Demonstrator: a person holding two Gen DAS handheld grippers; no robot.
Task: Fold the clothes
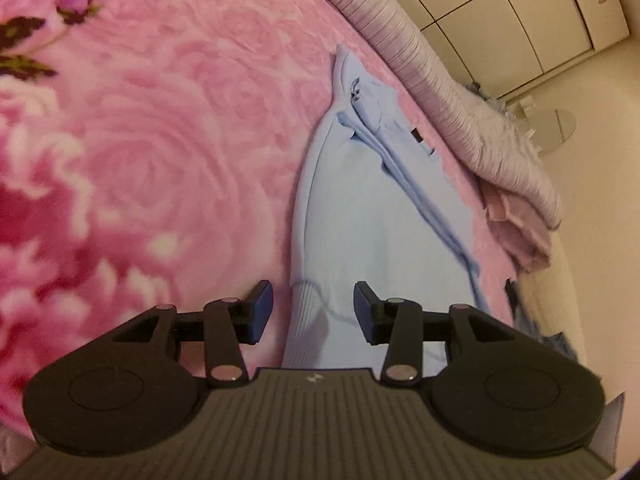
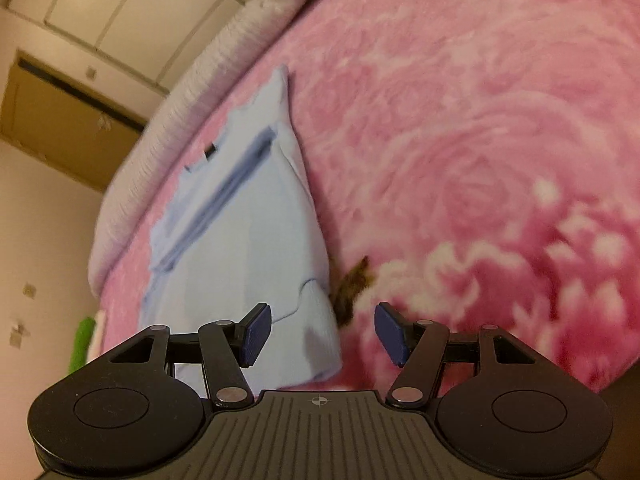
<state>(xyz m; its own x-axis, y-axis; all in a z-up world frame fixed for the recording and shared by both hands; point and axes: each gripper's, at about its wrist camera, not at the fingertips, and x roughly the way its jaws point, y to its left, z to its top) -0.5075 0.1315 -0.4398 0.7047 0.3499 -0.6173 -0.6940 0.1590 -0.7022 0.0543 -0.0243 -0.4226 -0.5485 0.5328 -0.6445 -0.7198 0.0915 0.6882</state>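
while both grippers (image 1: 314, 312) (image 2: 323, 334) gape empty, blue sweater (image 1: 360, 216) (image 2: 240, 216) flat on pink blanket (image 1: 160, 140) (image 2: 460, 140)

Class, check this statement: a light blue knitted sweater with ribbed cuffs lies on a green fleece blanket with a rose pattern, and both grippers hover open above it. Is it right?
One thing is wrong: the fleece blanket is pink, not green, as the left wrist view shows. The light blue knitted sweater with ribbed cuffs does lie on it, and the left gripper and right gripper hover open above it.

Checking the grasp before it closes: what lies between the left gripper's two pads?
In the left wrist view, the blue garment's ribbed cuff lies between the open left gripper's pads.
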